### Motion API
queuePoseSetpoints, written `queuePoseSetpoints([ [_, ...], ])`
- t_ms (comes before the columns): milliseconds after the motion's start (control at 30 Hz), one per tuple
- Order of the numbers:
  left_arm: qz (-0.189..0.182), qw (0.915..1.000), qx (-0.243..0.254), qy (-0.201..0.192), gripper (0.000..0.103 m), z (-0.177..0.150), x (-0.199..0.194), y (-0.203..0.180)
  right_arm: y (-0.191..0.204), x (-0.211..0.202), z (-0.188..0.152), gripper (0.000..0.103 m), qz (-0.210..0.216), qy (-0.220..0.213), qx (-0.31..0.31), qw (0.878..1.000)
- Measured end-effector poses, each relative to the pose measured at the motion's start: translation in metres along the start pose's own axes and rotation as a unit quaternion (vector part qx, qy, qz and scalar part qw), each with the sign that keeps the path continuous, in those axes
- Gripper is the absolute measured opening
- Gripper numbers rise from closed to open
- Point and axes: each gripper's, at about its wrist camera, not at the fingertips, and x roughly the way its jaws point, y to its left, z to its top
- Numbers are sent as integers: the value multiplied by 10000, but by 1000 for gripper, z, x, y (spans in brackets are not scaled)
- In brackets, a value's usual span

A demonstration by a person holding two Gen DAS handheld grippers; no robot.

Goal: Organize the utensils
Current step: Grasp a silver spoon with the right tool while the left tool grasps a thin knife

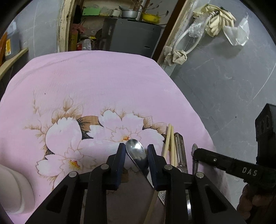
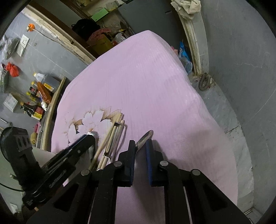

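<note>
The left tool [image 1: 136,151] was seen with its blue pads set on either side of a metal spoon [image 1: 136,152], whose bowl lay between the fingertips on the pink flowered cloth [image 1: 103,82] covering the bench. The pads stood close to the spoon's edges, but whether they pressed on it could not be told. Just beside that spoon, toward the right tool, a pair of pale chopsticks [image 1: 169,143] and a metal peeler [image 1: 180,149] were laid side by side on the cloth.

The right tool [image 2: 140,146] was found nearly together, its pads clamped on the handle of a second spoon [image 2: 144,137], which was gripped edge-on and stuck out tilted beyond the fingertips. This spoon was kept apart from the chopsticks and peeler, nearer the bench's right edge.

Further off, most of the cloth was left bare. Beyond the bench, a grey cabinet [image 1: 131,34] with a metal pan [image 1: 129,13] and a yellow bowl [image 1: 151,17] on top was seen through a doorway.
</note>
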Motion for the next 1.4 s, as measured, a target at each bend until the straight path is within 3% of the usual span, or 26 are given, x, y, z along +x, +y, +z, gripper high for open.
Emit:
queuePoseSetpoints([
  [33,24,10000,-17,14,9,0,1,0,0,1,0,11,9,14,37,10000],
  [133,-111,9996,-249,53,8,1,2,6,4,3,-1,11,-50,38,22,10000],
  [267,-182,9996,-205,80,6,-1,0,3,7,5,-1,8,-135,50,-2,9999],
  [367,-189,9996,-187,5,5,-2,-6,-1,2,3,-2,0,-11,34,203,9998],
  [667,2,9996,-36,-288,4,-6,-37,-5,-4,-2,-13,1,326,42,496,9982],
  [767,86,9996,-104,-260,4,-9,-41,1,-3,1,-12,8,271,97,485,9984],
  [867,185,9993,-241,-233,4,-12,-43,9,6,2,-11,37,452,119,412,9981],
  [967,271,9988,-349,-205,4,-15,-42,15,14,7,-8,40,260,146,198,9994],
  [1033,312,9985,-415,-196,4,-18,-42,18,14,9,-6,29,137,145,185,9996],
  [1067,321,9983,-454,-201,4,-18,-43,19,12,11,-5,12,45,185,227,9996],
  [1100,327,9981,-479,-207,4,-19,-44,21,9,13,-4,6,49,205,297,9993],
  [1400,394,9973,-596,-172,4,-21,-44,27,9,22,0,6,339,414,474,9974],
])
